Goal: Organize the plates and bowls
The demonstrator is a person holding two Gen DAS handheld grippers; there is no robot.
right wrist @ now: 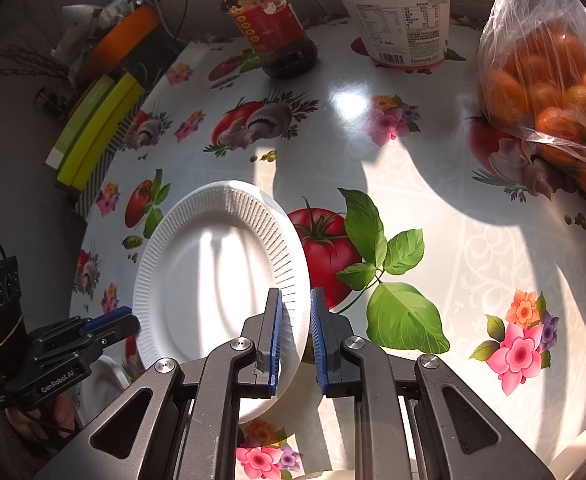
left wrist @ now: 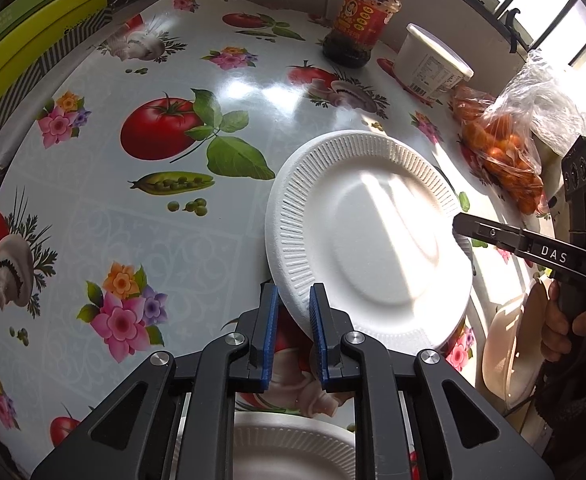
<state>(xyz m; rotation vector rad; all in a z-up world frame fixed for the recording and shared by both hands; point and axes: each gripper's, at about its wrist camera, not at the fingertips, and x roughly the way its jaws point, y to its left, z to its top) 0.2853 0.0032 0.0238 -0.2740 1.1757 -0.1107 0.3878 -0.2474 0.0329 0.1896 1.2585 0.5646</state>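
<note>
A white foam plate (left wrist: 373, 236) is held tilted above the patterned table. My left gripper (left wrist: 295, 296) is shut on its near-left rim. My right gripper (right wrist: 297, 300) grips the opposite rim; the same plate (right wrist: 217, 280) shows in the right wrist view between its blue pads. The right gripper also shows in the left wrist view (left wrist: 459, 226) at the plate's right edge, and the left gripper in the right wrist view (right wrist: 129, 322). A second white plate (left wrist: 293, 448) lies on the table under my left gripper. A pale bowl (left wrist: 509, 352) sits at the right.
A red sauce jar (left wrist: 359, 20), a white lidded tub (left wrist: 433, 62) and a bag of orange fruit (left wrist: 505, 152) stand along the far right. Yellow-green boxes (left wrist: 33, 36) lie at the left edge. The flowered tablecloth (left wrist: 133, 208) covers the table.
</note>
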